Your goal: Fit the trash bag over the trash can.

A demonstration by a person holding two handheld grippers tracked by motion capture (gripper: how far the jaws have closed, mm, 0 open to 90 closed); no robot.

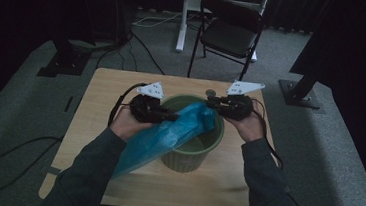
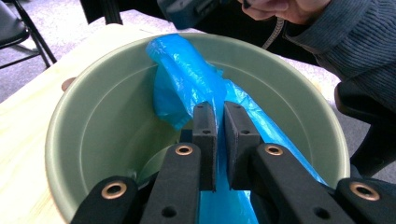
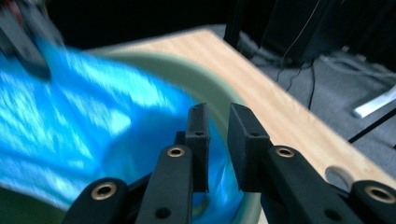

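Observation:
A green bin [image 1: 188, 159] stands mid-table, and a blue plastic bag [image 1: 165, 137] lies slanted across it, its tail trailing over the near left rim. My left gripper [image 1: 172, 116] is at the bin's left rim. In the left gripper view it [image 2: 219, 126] is shut on a fold of the bag [image 2: 187, 70] above the bin's hollow [image 2: 107, 116]. My right gripper [image 1: 210, 104] meets the bag's raised upper end at the far right rim. In the right gripper view it [image 3: 217, 135] is narrowly parted with blue film [image 3: 84, 102] in the gap beside the rim [image 3: 201, 74]; that picture is blurred.
The bin sits on a small wooden table [image 1: 117, 87]; a small round object [image 1: 211, 92] lies behind the bin. A black folding chair [image 1: 230, 32] stands beyond the far edge. Stand bases [image 1: 300, 93] and cables [image 1: 10, 163] lie on the grey carpet around.

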